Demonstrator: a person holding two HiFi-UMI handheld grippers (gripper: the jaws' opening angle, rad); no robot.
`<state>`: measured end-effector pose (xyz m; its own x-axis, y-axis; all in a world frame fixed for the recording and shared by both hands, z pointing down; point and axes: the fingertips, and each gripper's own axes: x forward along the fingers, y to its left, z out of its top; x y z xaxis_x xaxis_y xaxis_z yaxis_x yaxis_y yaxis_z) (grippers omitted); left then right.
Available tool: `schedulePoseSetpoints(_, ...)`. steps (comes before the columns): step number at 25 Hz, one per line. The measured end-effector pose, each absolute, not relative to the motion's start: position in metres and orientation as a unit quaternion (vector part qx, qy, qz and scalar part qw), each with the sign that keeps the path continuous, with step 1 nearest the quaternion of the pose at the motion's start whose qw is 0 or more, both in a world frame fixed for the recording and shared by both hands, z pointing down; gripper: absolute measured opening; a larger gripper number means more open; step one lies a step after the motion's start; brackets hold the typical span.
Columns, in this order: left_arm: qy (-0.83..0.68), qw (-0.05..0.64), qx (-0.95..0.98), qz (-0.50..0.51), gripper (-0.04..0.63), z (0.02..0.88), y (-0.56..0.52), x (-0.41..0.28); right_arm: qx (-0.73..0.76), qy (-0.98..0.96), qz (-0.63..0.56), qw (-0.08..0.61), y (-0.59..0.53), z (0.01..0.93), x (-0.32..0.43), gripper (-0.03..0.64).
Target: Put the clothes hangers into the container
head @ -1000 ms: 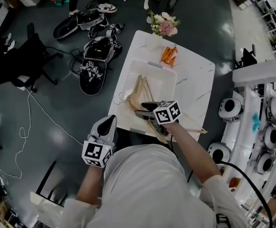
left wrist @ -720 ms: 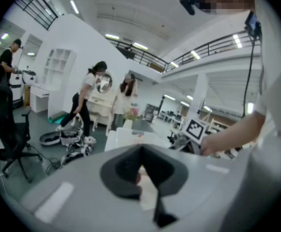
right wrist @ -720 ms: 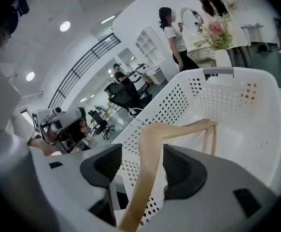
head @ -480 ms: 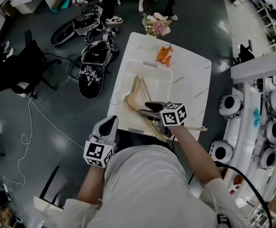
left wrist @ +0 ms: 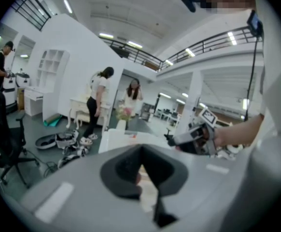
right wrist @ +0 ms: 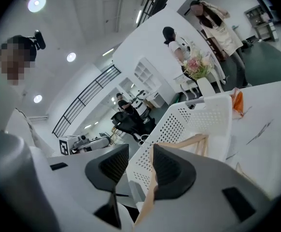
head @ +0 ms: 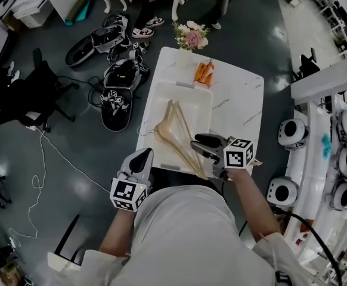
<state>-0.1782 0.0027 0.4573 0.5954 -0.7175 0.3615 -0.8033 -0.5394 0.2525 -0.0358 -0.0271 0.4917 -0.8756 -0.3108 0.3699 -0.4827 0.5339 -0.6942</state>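
Sitting on the white table (head: 242, 103), the perforated white container (head: 204, 103) already has wooden hangers (head: 172, 127) in it. There are at least 2, overlapped, w/ near ends poking over the rim toward the person. Judging by looks, they're light, stiff, smooth wood w/ a thin wire hook. That makes them not fragile, but apt to swivel or slip if pinched near 1 end. Best hold is prob. the straight arm close to the neck, clear of the hook so it doesn't snag the other hanger or the wall holes. R gripper (head: 196, 145) is at the container's near rim, jaws part-way open and just been closing. 1 hanger arm (right wrist: 152, 178) runs btwn them, lying along 1 pad w/ a clear gap to the other, so no pinch yet. L gripper (head: 142, 155) hangs off the table's near-left edge, jaws pressed together, holding nothing.
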Motion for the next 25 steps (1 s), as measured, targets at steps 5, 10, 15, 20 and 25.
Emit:
schedulePoseSetpoints(5,-0.425,0.191,0.878,0.111,0.0,0.452,0.0,-0.162,0.269,-0.871,0.41,0.039,-0.023,0.466,-0.003,0.044)
schedulePoseSetpoints(10,-0.419,0.179,0.883,0.112,0.0,0.445,-0.002,-0.146,0.297,-0.876,0.38,0.004,-0.014,0.444,0.027,0.008)
schedulePoseSetpoints(15,-0.411,0.162,0.89,0.114,-0.002,0.436,-0.001,-0.132,0.313,-0.877,0.364,0.007,-0.001,0.445,0.043,0.008)
schedulePoseSetpoints(20,-0.404,0.175,0.893,0.095,0.0,0.433,-0.001,-0.126,0.324,-0.87,0.371,0.001,0.005,0.454,0.054,0.008)
schedulePoseSetpoints(25,-0.408,0.178,0.89,0.1,0.0,0.437,-0.001,-0.122,0.327,-0.868,0.374,-0.005,0.007,0.454,0.06,0.008)
